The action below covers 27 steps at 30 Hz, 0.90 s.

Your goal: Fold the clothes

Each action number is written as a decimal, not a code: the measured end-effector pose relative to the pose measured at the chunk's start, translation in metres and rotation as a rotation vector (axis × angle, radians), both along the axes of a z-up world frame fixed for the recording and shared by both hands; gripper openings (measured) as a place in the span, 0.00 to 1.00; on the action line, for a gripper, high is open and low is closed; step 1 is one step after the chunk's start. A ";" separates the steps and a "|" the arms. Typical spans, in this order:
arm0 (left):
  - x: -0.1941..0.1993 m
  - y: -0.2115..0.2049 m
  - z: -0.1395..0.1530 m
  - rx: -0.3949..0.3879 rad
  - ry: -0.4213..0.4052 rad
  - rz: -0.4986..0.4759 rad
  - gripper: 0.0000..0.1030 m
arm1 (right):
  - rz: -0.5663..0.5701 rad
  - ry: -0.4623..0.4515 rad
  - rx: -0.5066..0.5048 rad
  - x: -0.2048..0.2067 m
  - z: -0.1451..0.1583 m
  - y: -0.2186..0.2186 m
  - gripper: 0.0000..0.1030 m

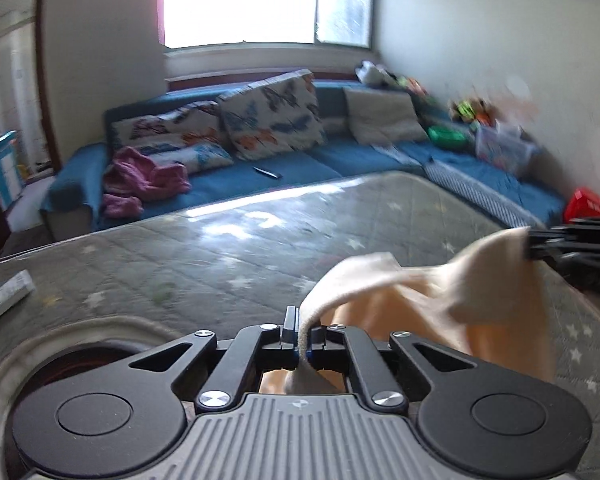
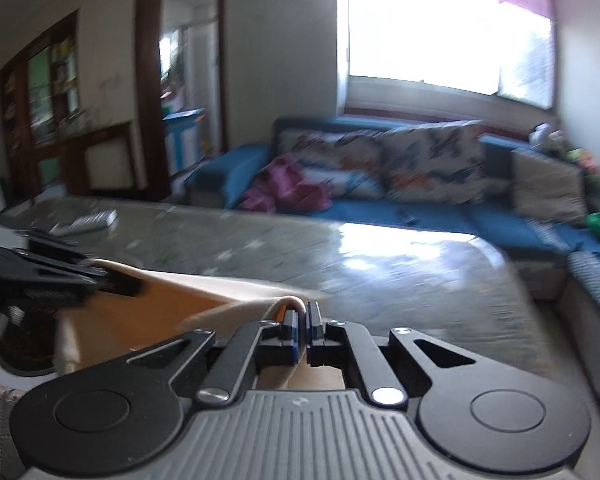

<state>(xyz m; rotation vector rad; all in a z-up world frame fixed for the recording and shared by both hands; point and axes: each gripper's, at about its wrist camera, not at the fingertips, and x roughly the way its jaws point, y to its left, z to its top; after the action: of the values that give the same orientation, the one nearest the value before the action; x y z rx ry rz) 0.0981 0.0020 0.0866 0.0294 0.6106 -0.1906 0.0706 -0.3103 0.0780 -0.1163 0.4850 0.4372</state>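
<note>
A pale peach garment (image 1: 440,300) hangs stretched between both grippers above the grey quilted table (image 1: 220,252). My left gripper (image 1: 303,338) is shut on one edge of it. My right gripper (image 1: 536,246) shows at the right edge of the left wrist view, pinching the other corner. In the right wrist view my right gripper (image 2: 303,330) is shut on the garment (image 2: 160,308), and the left gripper (image 2: 128,284) holds it at the far left. The garment's lower part is hidden below the grippers.
A white box (image 1: 4,296) lies on the table's left. A round basin (image 1: 80,344) sits below the left gripper. A blue corner sofa (image 1: 300,160) with cushions, a pink garment (image 1: 144,178) and toys stands behind. A doorway (image 2: 184,92) is at the left.
</note>
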 end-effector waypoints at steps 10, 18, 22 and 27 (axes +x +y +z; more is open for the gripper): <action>-0.100 0.076 -0.006 -0.119 0.073 0.199 0.03 | -0.323 -0.052 -0.036 -0.093 0.005 -0.109 0.03; -0.147 0.093 -0.036 -0.084 0.197 0.244 0.06 | -0.486 0.135 -0.080 -0.122 -0.056 -0.162 0.07; -0.166 0.089 -0.029 -0.040 0.162 0.222 0.12 | -0.433 0.120 -0.095 -0.137 -0.044 -0.152 0.13; -0.186 0.052 -0.024 -0.022 0.114 0.031 0.14 | -0.259 0.129 -0.095 -0.144 -0.026 -0.112 0.31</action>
<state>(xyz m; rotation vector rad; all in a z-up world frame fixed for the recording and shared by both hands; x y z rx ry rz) -0.0883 0.0538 0.0628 -0.0120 0.7221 -0.1695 -0.0735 -0.4221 0.0525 -0.1156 0.6387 0.1684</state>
